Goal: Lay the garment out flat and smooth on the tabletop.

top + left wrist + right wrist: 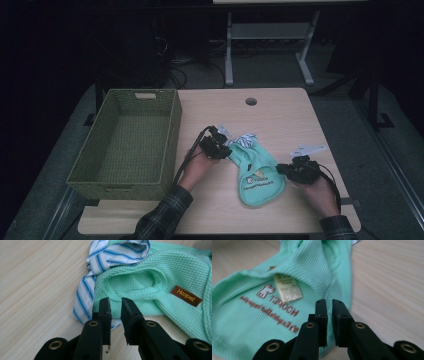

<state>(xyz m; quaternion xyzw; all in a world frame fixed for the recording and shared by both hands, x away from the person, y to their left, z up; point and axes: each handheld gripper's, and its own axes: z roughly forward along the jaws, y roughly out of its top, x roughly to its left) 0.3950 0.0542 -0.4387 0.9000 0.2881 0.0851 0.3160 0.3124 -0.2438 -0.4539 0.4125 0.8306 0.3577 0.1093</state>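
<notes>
The mint-green knitted pet garment (257,175) lies flat on the wooden table (280,120), right of centre, with its blue-and-white striped collar (245,140) at the far end and the printed hem nearest the person. This layout appears to suit smoothing or folding before storage in the woven basket (127,145), which stands at the table's left edge, well apart from the garment.

The left gripper (219,148) sits at the collar end. In the left gripper view its jaws stand slightly parted over the knit (150,282) beside the striped fabric (85,295), with a narrow gap and nothing pinched.

The right gripper (295,170) rests at the garment's right edge. In the right gripper view its jaws stand a thin slit apart above the green fabric (262,322), gripping nothing.

Both grippers flank the garment on opposite sides, probably to take 2 edges at once.

Open tabletop lies beyond the collar and to the right; the near table edge is close to the hem
</notes>
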